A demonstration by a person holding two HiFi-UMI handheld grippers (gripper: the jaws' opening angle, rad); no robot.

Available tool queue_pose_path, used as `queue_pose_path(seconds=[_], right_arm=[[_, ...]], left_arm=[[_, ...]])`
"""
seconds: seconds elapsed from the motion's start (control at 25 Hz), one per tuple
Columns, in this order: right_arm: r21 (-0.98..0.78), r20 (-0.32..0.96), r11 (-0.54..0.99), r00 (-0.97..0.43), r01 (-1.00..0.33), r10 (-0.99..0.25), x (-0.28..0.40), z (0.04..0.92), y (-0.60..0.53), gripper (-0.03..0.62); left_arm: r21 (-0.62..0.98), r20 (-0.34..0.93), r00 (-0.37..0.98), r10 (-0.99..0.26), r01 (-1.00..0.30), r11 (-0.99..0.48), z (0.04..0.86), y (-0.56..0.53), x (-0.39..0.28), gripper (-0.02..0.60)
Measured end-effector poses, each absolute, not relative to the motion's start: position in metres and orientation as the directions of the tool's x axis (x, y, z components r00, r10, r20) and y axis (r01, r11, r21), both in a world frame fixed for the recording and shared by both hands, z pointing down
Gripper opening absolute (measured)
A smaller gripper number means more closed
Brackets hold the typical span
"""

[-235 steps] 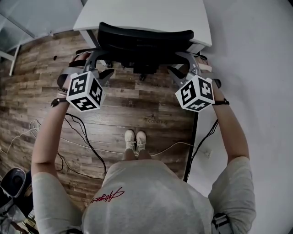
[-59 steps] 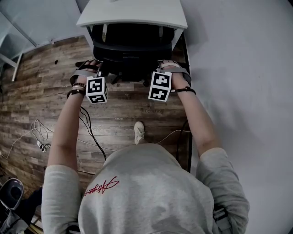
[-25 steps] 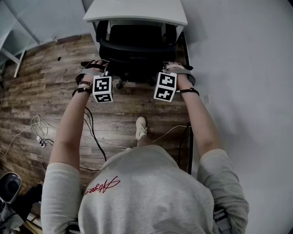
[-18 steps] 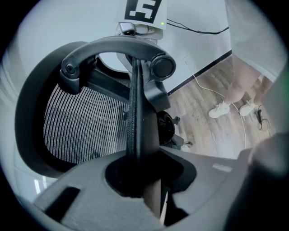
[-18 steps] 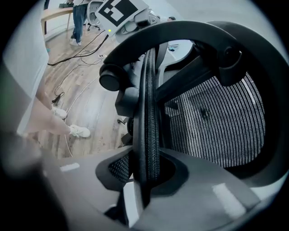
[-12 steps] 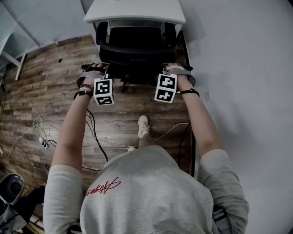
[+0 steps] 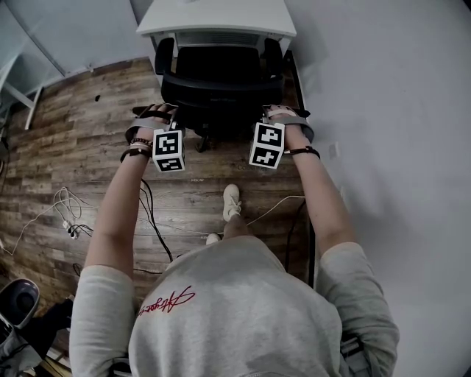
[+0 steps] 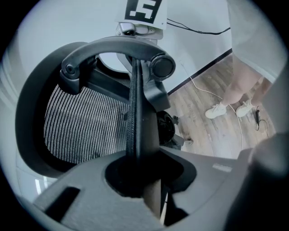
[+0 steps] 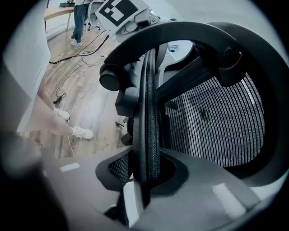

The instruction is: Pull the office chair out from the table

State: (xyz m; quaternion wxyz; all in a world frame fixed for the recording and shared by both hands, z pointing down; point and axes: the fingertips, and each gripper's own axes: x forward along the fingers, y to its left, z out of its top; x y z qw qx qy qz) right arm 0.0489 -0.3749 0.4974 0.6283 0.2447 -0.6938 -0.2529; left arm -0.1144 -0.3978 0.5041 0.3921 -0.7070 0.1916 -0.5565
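Observation:
The black mesh office chair (image 7: 219,82) stands at the white table (image 7: 217,15), its seat mostly out from under the tabletop. Both grippers hold the top rim of its backrest. At the rim's left end my left gripper (image 7: 179,115) is shut on it. In the left gripper view the backrest's edge (image 8: 137,113) runs down between the jaws of that gripper (image 8: 141,178). My right gripper (image 7: 261,112) is shut on the rim's right end. The right gripper view shows the edge (image 9: 149,103) clamped in that gripper (image 9: 146,178), with the mesh (image 9: 216,119) to the right.
A white wall (image 7: 383,110) runs close along the right. Black and white cables (image 7: 151,213) lie on the wood floor behind the chair, near the person's shoes (image 7: 230,200). Another table's leg (image 7: 16,96) stands at far left. A dark object (image 7: 16,302) sits at bottom left.
The chair has rolled out from under the table toward the person. Both grippers came back with it, still clamped on the backrest rim.

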Motion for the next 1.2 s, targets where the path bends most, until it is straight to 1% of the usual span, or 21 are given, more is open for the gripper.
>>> queue_pose_path(seconds=[1.2], right_arm=[[0.652,0.753,0.757,-0.084,-0.036,-0.653,0.044,0.505,-0.294,0.084]], left_arm=[[-0.764,0.641,0.314,-0.700,0.178,-0.620,0.511,-0.319,-0.119,0.069]])
